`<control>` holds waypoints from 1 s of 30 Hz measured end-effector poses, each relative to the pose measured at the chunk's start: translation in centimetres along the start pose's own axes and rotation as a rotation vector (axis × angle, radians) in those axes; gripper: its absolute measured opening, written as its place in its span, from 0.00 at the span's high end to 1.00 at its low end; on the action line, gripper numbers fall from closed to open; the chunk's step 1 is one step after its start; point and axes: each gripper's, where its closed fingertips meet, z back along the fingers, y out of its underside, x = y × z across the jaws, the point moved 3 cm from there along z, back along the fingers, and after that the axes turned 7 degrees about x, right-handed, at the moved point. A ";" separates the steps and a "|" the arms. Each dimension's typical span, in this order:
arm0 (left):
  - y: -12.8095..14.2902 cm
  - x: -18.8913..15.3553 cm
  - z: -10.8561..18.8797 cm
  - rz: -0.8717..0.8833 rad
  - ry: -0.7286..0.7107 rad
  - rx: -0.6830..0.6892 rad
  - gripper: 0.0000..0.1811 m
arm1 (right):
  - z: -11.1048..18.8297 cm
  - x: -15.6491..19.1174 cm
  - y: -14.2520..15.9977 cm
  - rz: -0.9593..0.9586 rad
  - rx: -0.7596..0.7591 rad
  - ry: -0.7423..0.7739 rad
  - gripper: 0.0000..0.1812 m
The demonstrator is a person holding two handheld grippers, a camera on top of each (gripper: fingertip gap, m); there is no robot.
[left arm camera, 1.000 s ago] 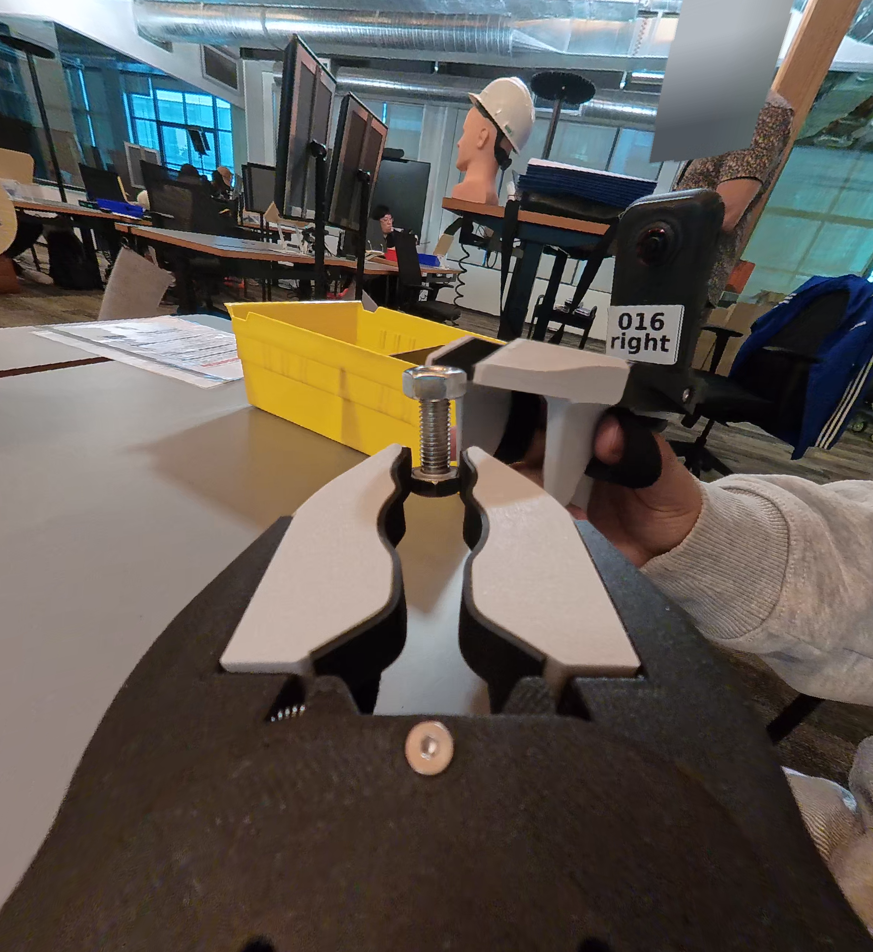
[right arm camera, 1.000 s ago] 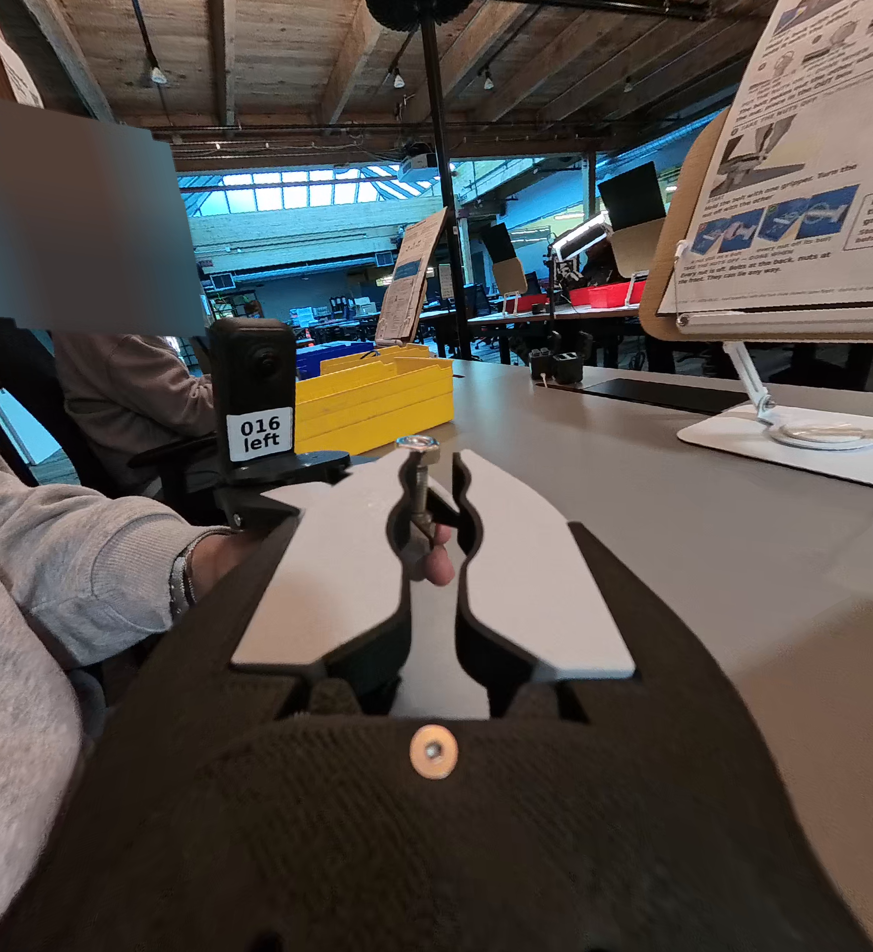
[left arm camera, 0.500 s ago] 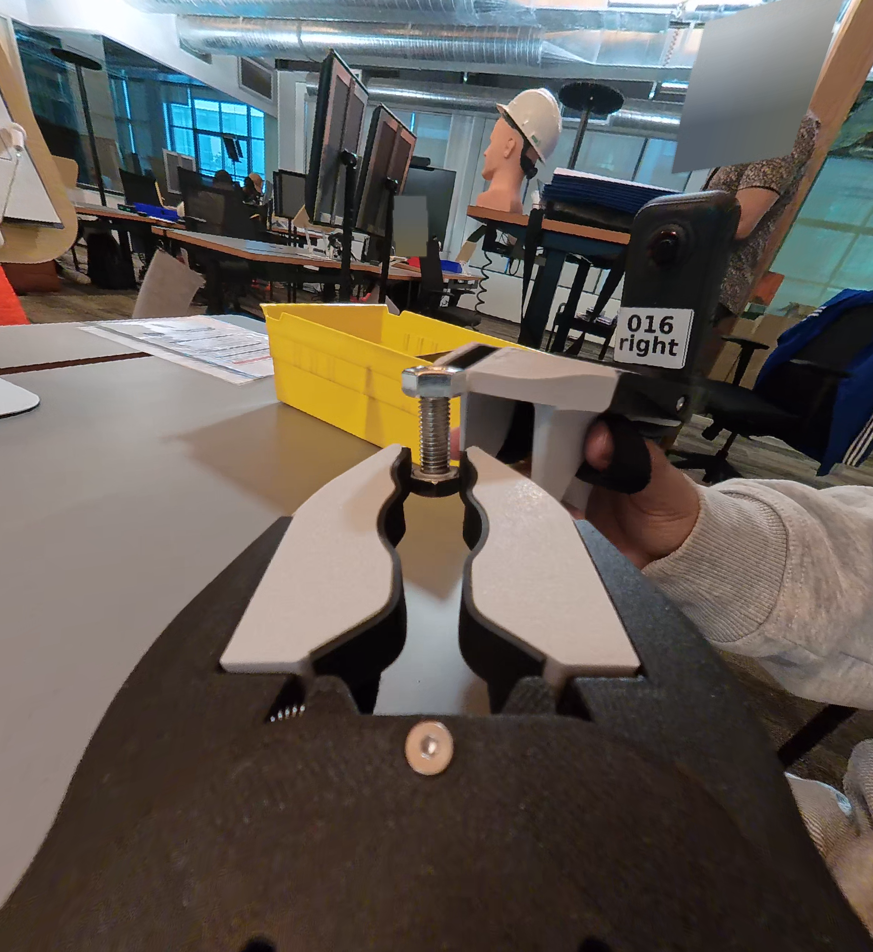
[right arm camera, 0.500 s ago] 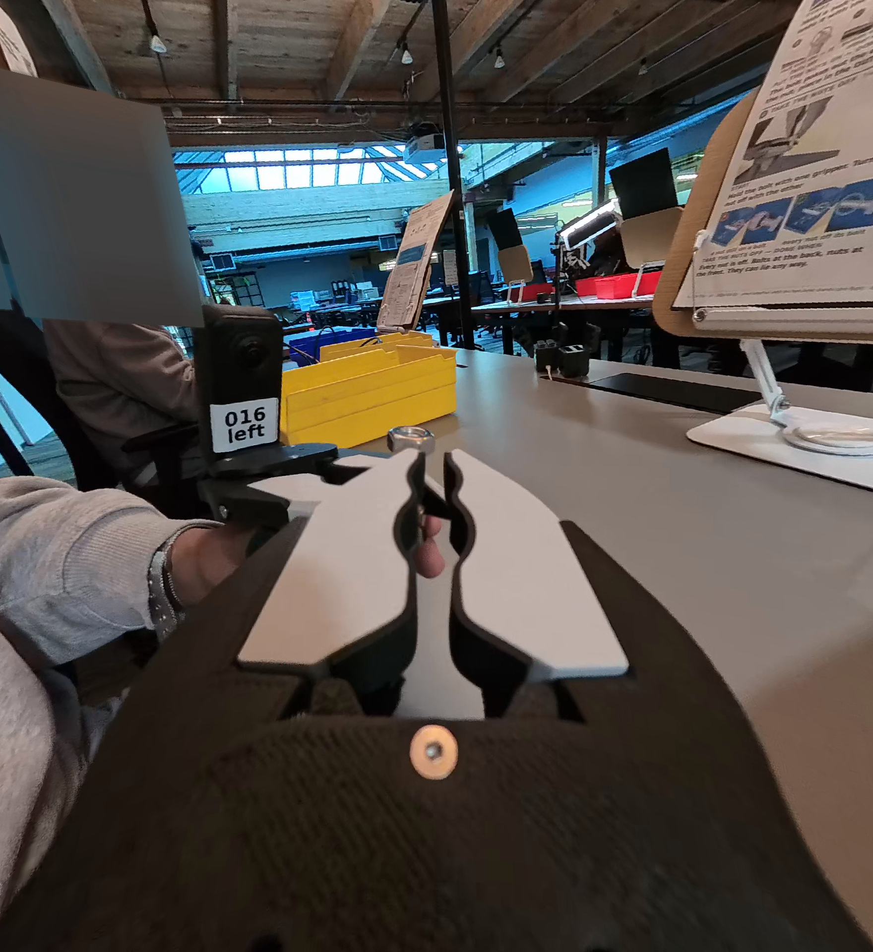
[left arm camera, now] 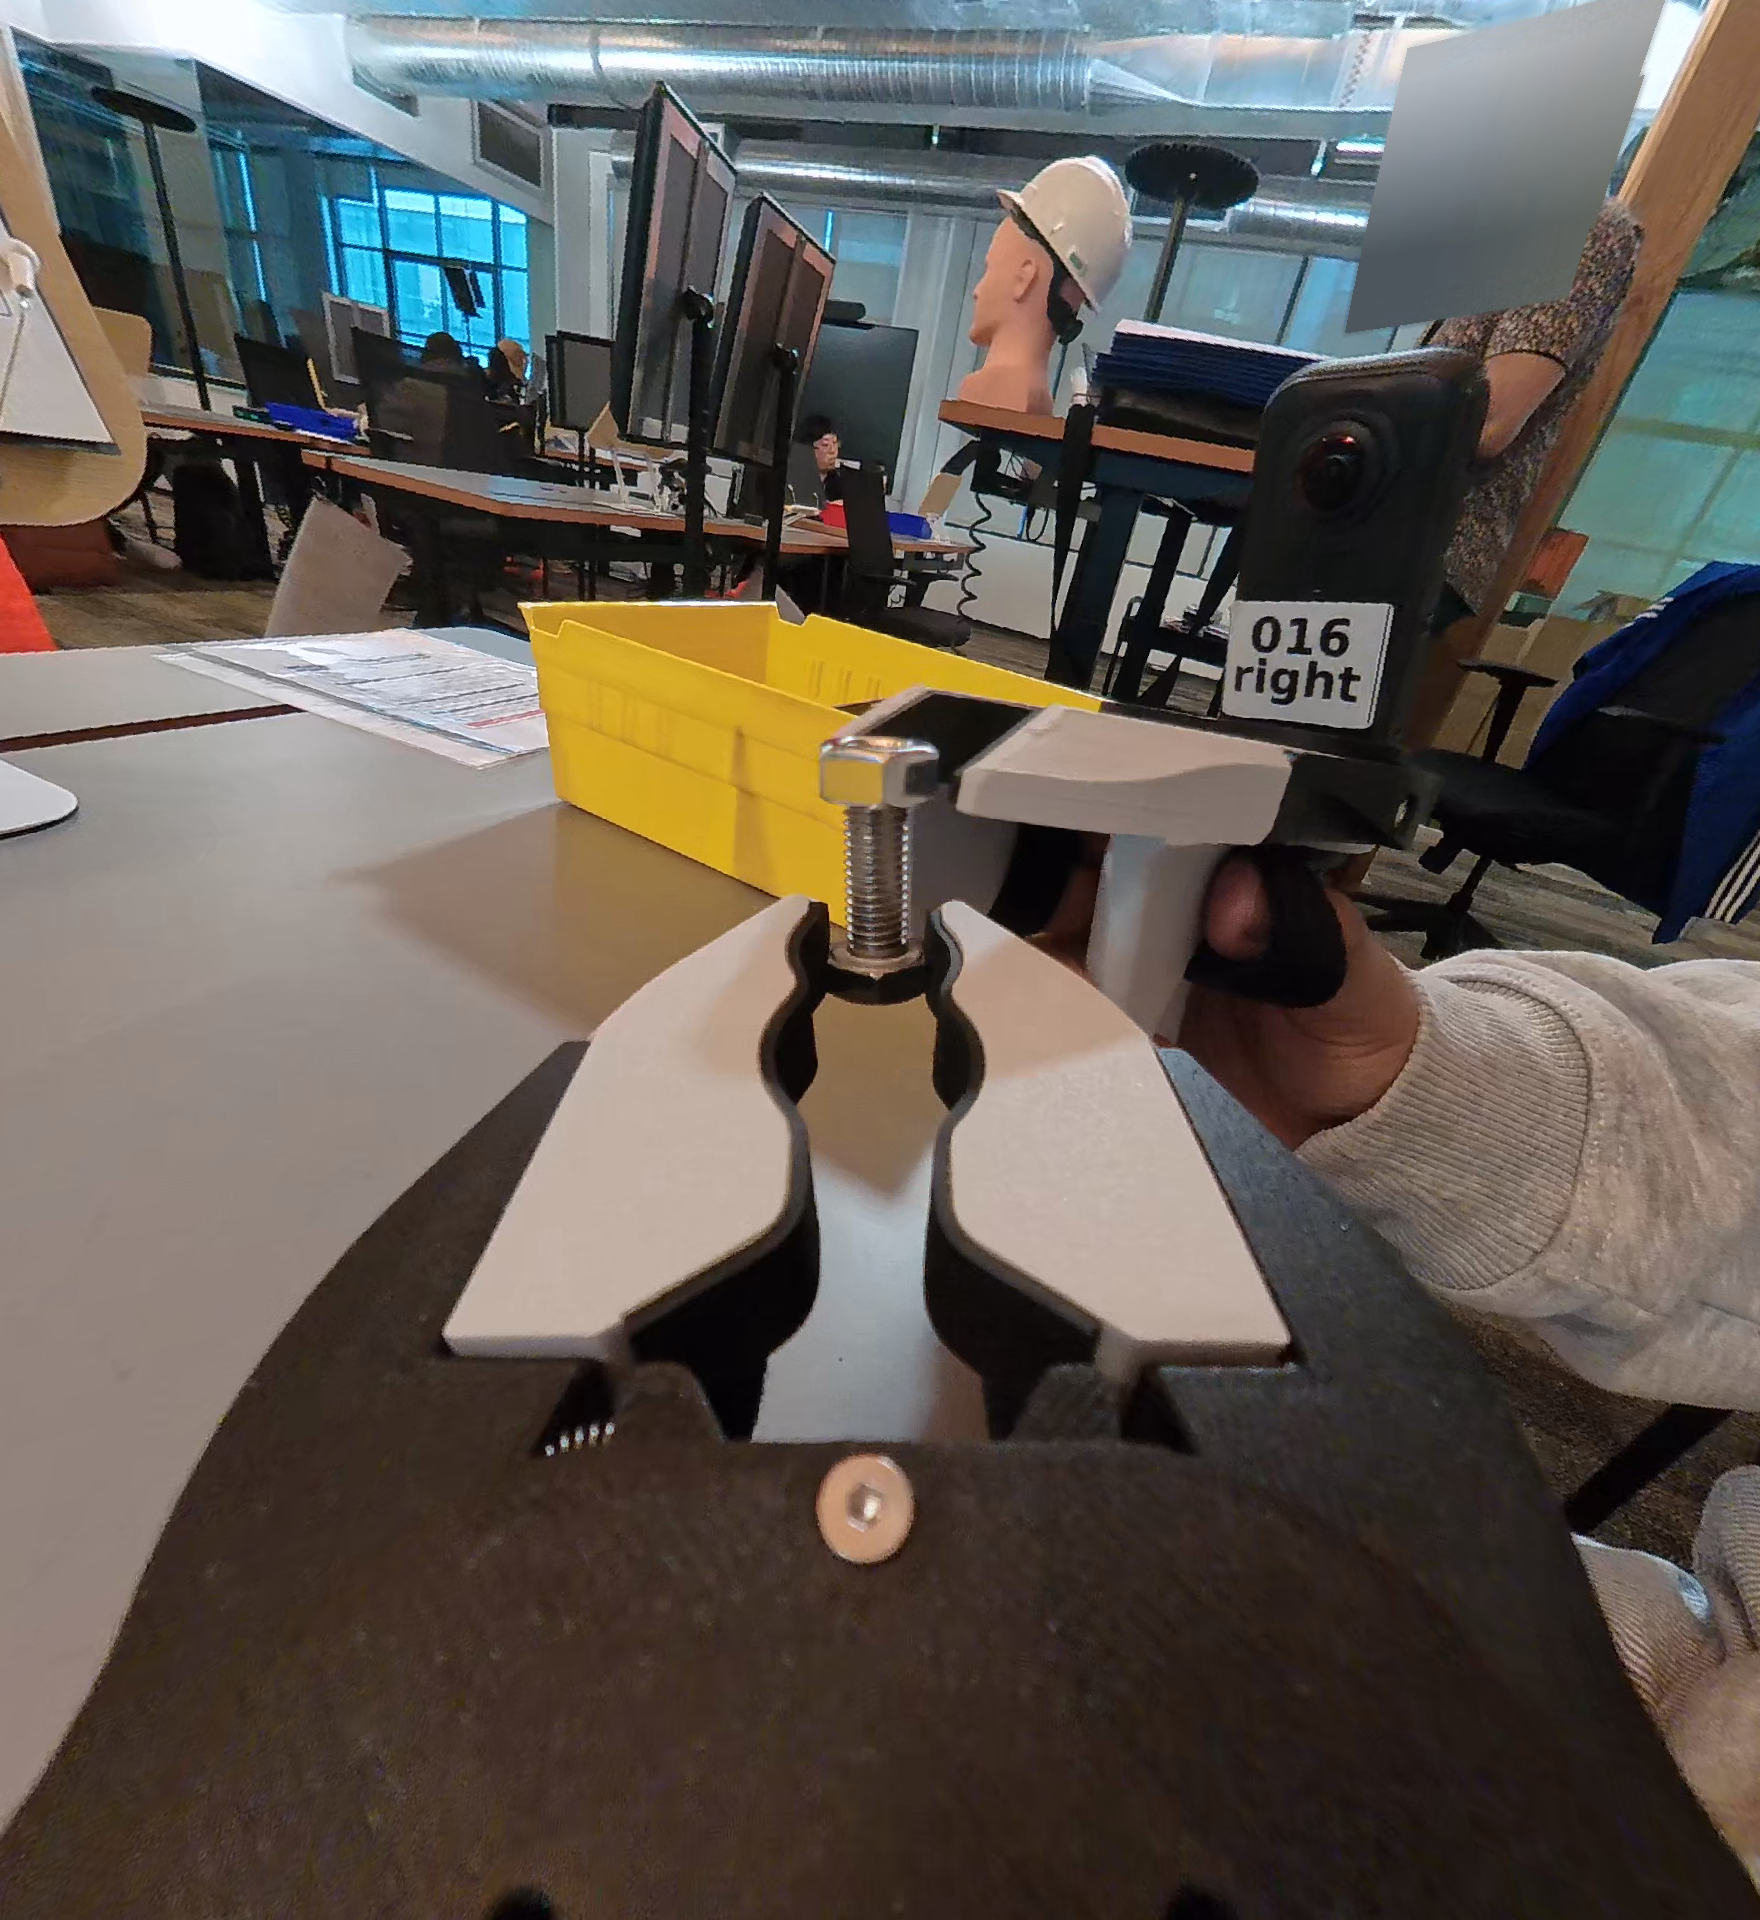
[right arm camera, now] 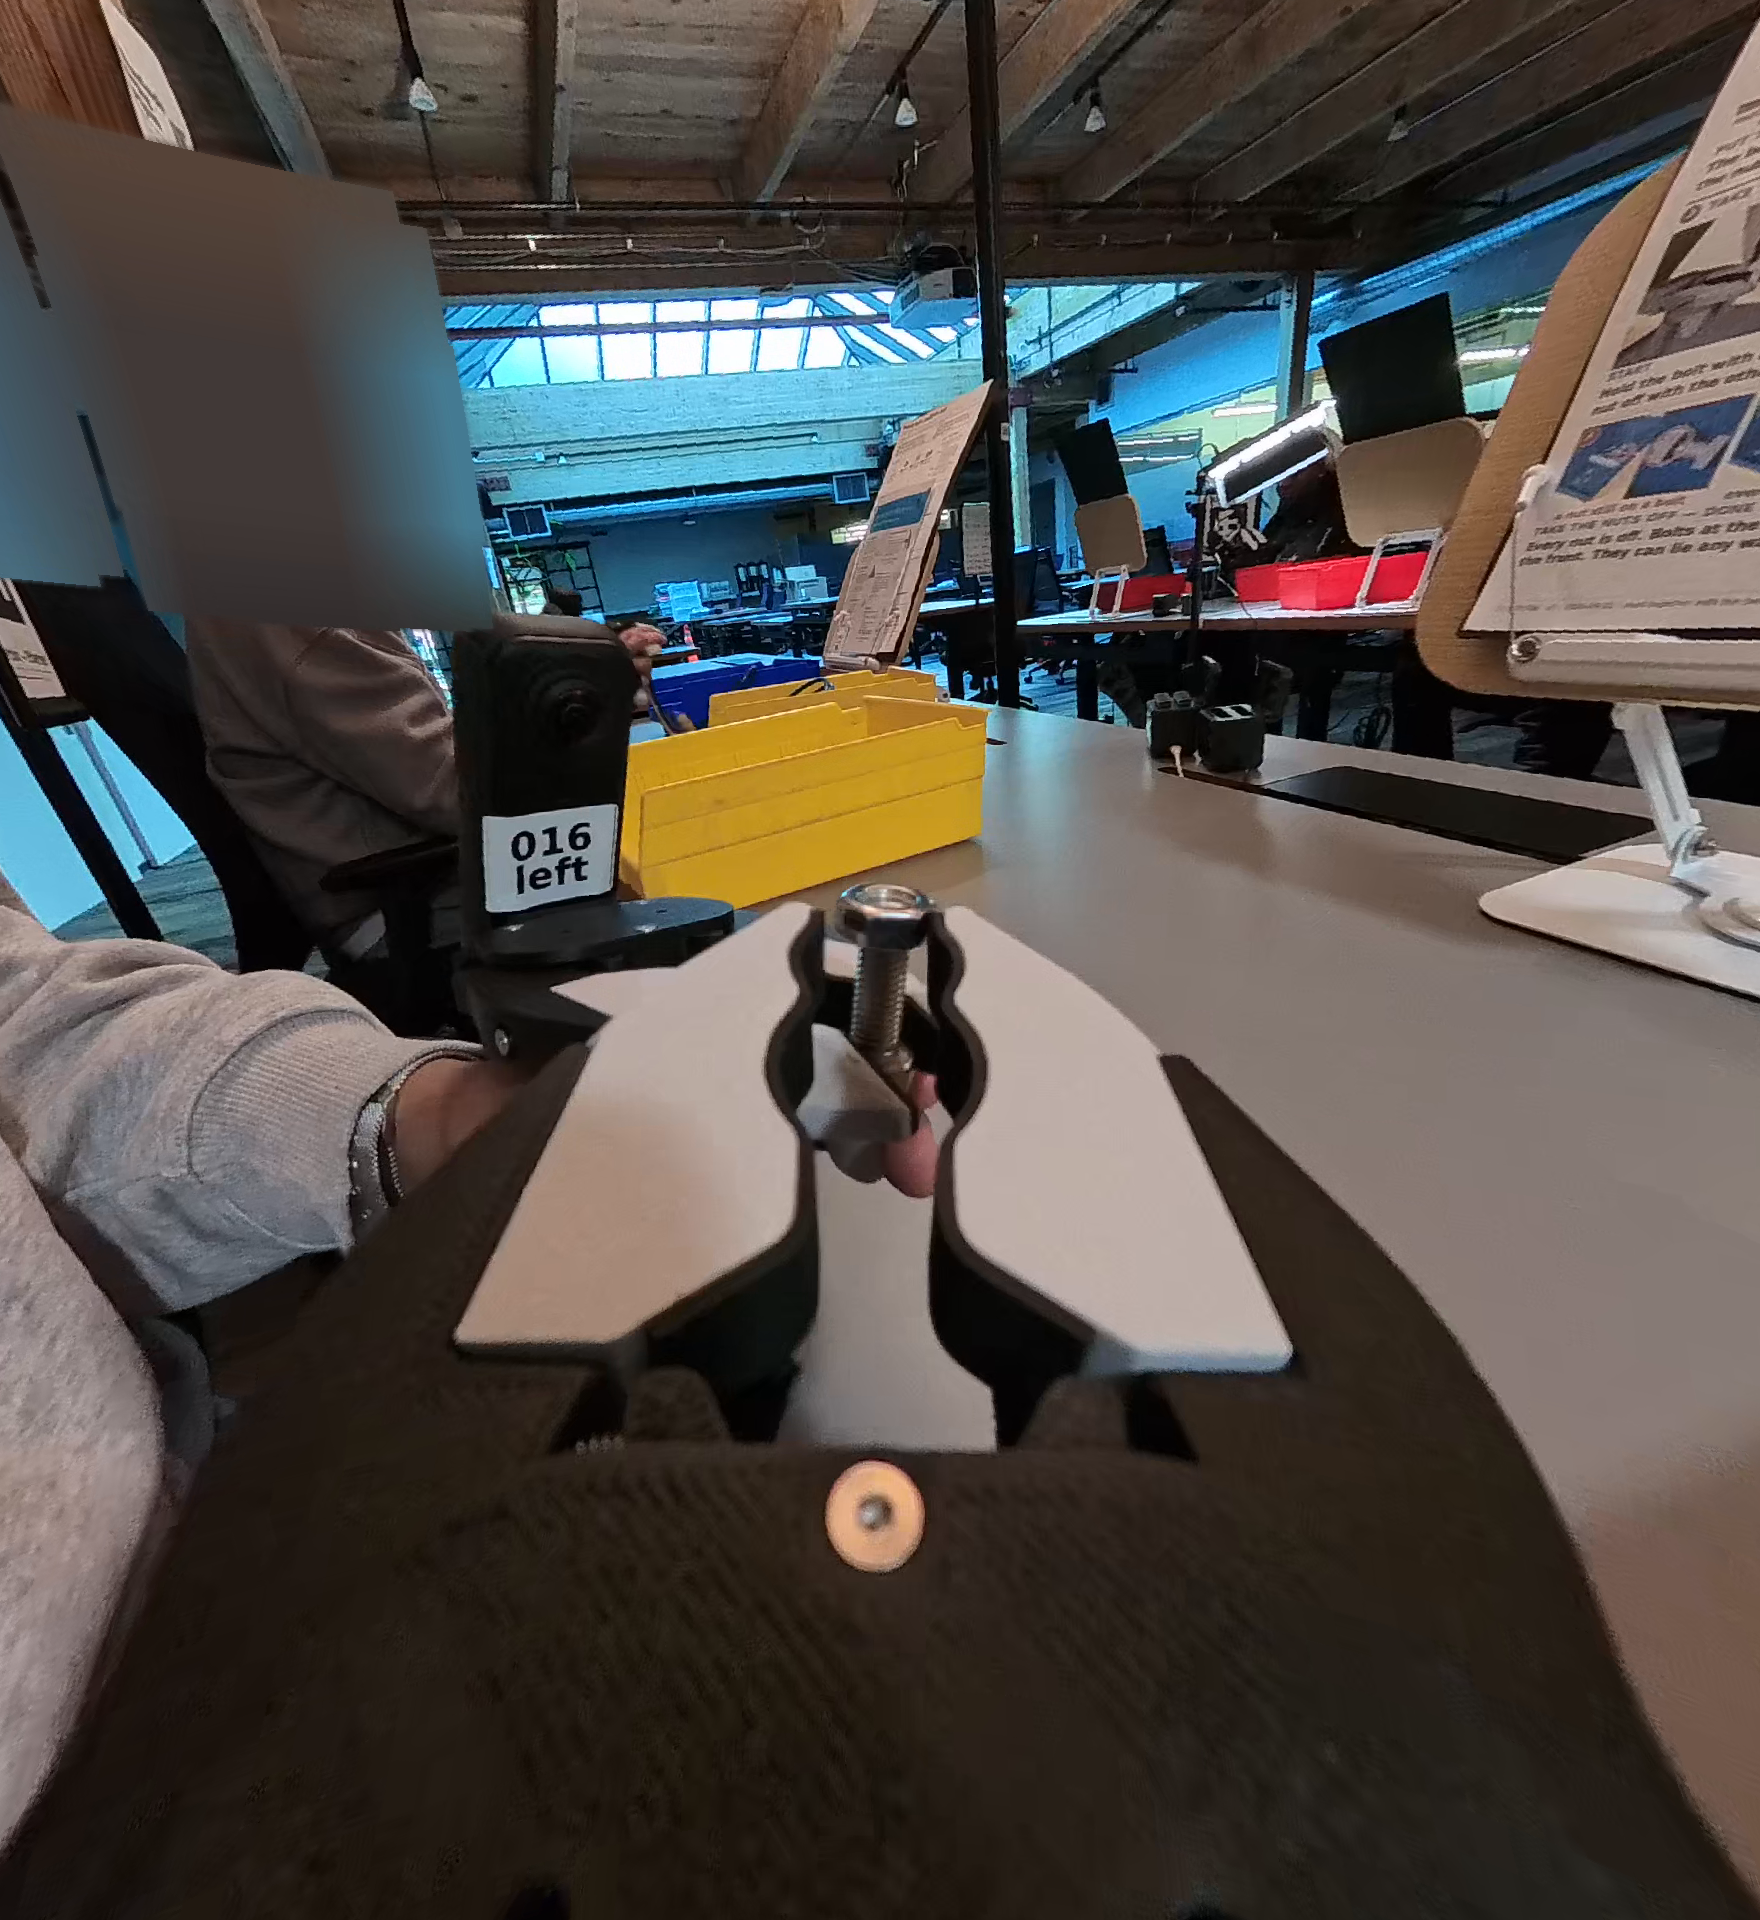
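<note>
A steel bolt (left arm camera: 876, 873) stands upright above the grey table (left arm camera: 180, 987). My left gripper (left arm camera: 876, 930) is shut on its lower end. A hex nut (left arm camera: 876, 769) sits at the top of the thread. My right gripper (right arm camera: 881, 925) comes in from the opposite side, level with the nut (right arm camera: 881, 912), and its two fingertips close on the nut's flats. It also shows in the left wrist view (left arm camera: 943, 758), held by a hand (left arm camera: 1302, 1029) in a grey sleeve. The bolt's shaft (right arm camera: 878, 997) shows in the gap between the right fingers.
A yellow bin (left arm camera: 668, 727) stands on the table just behind the bolt; it also shows in the right wrist view (right arm camera: 803, 800). A white stand base (right arm camera: 1686, 904) carries an instruction board at the right. A paper sheet (left arm camera: 388, 675) lies by the bin. Black blocks (right arm camera: 1208, 727) sit farther back. Less than 4 cm separates the two grippers' tips.
The right gripper's fingers were nearly together half a second ago with the nut past their tips; now they are wider with the nut between them. The left gripper kept its hold on the bolt.
</note>
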 end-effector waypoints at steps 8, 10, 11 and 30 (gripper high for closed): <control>0.3 -0.1 -0.2 0.003 0.008 0.019 0.90 | -0.4 0.3 0.3 0.009 0.018 -0.012 0.87; 0.3 -0.1 -0.2 0.002 0.009 0.022 0.90 | -0.4 0.3 0.4 0.013 0.024 -0.011 0.86; 0.3 -0.2 -0.2 0.002 0.009 0.023 0.90 | -0.5 0.3 0.4 0.015 0.026 -0.009 0.86; 0.1 -0.2 -0.1 0.005 0.017 0.007 0.90 | 0.0 -0.1 0.0 -0.017 -0.005 -0.009 0.88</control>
